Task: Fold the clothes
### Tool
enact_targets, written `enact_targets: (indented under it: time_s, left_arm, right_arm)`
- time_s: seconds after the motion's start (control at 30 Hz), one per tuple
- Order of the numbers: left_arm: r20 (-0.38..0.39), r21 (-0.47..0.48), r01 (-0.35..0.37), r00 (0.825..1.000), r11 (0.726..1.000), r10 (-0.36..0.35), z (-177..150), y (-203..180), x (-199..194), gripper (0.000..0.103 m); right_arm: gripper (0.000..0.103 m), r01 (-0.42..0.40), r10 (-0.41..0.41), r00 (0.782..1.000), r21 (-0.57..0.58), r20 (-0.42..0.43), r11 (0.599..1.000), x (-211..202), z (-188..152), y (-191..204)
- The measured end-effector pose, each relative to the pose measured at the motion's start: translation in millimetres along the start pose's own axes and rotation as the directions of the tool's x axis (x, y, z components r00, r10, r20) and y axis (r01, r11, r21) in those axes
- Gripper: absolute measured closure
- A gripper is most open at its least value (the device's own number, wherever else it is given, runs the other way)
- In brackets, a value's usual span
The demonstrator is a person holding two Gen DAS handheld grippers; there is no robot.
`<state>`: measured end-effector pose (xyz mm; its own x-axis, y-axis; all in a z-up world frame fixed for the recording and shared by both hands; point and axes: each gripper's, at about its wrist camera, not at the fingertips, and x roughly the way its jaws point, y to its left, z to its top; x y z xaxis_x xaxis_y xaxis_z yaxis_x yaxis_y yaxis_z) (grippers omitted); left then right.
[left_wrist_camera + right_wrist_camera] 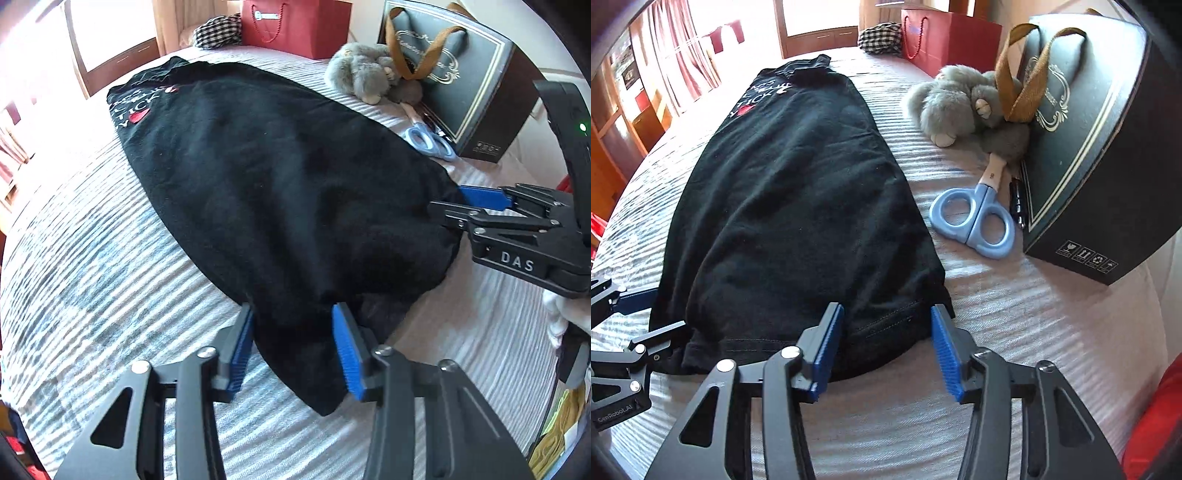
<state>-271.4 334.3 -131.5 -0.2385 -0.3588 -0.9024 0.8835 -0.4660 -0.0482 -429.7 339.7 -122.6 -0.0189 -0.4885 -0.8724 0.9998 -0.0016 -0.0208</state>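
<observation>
Left wrist view: the black shirt (pixel 266 184) is straddled at its near hem by the left gripper (pixel 293 354), jaws spread wide. The right gripper (pixel 888 354) is likewise held agape around the hem on the striped bedspread (pixel 1015 325).

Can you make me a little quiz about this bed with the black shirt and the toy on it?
1. True or false: both tools, the left tool and the right tool, have their fingers apart at the near hem of the black shirt.
2. Which thing lies between the shirt and the dark box? A) a spoon B) blue scissors C) a cup
3. Fill in: the grey stuffed toy lies on the striped ____.

Key: 1 true. 2 B. 3 bedcover.
</observation>
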Motion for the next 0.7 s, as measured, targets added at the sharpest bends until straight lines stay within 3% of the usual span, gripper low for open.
enact_targets:
  time_s: [0.07,0.13,0.2,0.5,0.7]
  left_arm:
    - [0.004,0.019,0.017,1.000,1.000,-0.018,2,-2,0,0.077]
    - [0.005,0.034,0.026,1.000,0.999,-0.026,3,-7,0,0.092]
    - [0.017,0.064,0.032,0.999,0.997,-0.033,4,-7,-6,0.097]
    - [0.060,0.149,0.107,0.991,0.983,-0.117,7,25,-57,0.098]
    - [0.006,0.190,0.181,0.983,0.965,-0.185,-17,51,-90,0.098]
  right_arm:
    - [0.076,-0.005,0.005,1.000,0.008,-0.008,1.000,0,3,0]
    - [0.079,-0.017,0.018,1.000,0.039,-0.013,0.999,1,5,-3]
    - [0.086,-0.043,0.044,0.999,0.076,-0.017,0.996,0,5,-6]
    - [0.089,-0.086,0.093,0.995,0.169,-0.033,0.982,-36,0,13]
    - [0.089,-0.099,0.110,0.993,0.222,-0.035,0.970,-65,-7,33]
